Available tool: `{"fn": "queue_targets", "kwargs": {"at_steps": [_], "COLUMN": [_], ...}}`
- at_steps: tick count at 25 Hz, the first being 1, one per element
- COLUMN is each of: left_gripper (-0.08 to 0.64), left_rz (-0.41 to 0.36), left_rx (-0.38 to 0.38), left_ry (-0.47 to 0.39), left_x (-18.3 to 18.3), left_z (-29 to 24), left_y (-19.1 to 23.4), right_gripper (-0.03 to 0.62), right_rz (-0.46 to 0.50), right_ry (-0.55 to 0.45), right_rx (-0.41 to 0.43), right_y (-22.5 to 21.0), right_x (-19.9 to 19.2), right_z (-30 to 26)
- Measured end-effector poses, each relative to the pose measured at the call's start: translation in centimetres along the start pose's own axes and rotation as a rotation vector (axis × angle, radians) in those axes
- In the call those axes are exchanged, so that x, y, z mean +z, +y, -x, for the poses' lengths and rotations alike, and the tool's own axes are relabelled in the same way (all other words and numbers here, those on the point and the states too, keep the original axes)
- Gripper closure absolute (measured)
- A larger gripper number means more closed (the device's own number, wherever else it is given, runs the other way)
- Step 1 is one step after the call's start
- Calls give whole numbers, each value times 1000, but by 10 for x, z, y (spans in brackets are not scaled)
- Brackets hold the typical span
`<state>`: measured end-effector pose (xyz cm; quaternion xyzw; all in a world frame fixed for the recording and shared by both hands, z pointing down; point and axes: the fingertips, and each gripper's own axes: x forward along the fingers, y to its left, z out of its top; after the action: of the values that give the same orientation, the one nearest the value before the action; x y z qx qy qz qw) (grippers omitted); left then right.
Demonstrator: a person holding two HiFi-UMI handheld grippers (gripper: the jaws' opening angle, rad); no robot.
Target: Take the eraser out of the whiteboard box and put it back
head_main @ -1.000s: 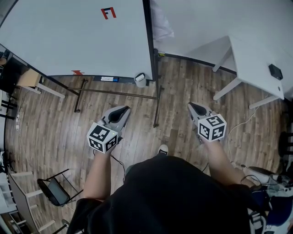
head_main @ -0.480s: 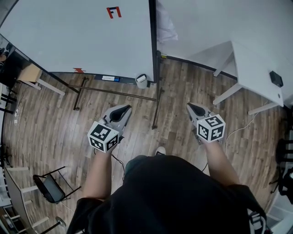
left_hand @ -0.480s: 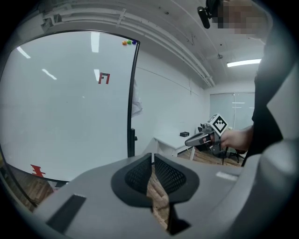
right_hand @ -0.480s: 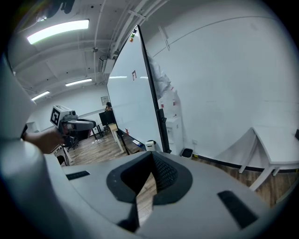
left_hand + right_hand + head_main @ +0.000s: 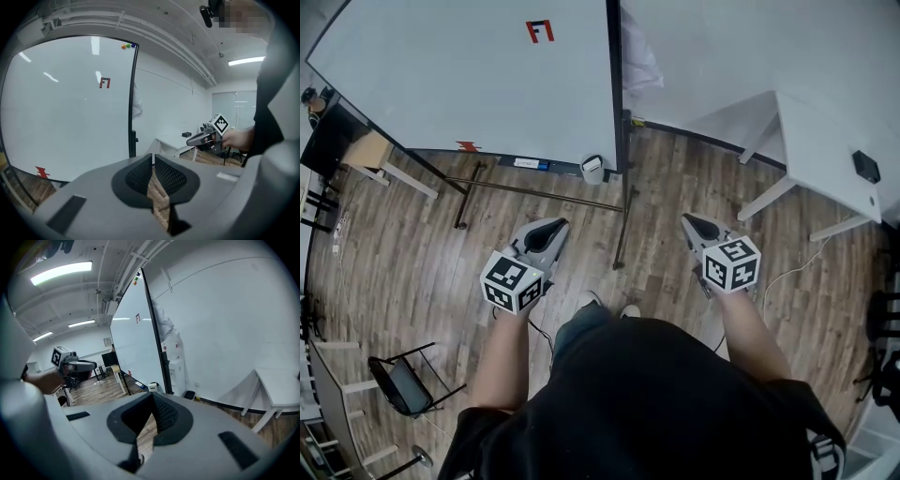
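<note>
Left tool (image 5: 548, 228) shut, nothing held. Right tool (image 5: 694, 223) shut too, empty. Both over the wood floor (image 5: 666, 187), well apart. Whiteboard box (image 5: 593, 169): small, white, dark on top, at the bottom edge of the whiteboard (image 5: 469, 84) by its black post. Eraser inside not made out. Box well ahead of both tools, between them, nearer the left.
</note>
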<state>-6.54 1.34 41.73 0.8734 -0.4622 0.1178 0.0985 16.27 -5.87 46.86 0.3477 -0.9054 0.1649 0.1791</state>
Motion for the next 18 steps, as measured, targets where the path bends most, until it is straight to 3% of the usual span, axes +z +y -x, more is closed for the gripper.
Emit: {"fn": "queue_targets", "kwargs": {"at_steps": [18], "left_gripper": [529], "left_rz": [5], "left_rx": [9], "left_ry": [-6], "left_x": [-6], "left_z": [9], "left_y": [7], "right_gripper": [598], "right_rz": [18], "right_ry": [7], "right_rx": [2], "right_y": [11], "right_x": [2], "right_z": [-8]}}
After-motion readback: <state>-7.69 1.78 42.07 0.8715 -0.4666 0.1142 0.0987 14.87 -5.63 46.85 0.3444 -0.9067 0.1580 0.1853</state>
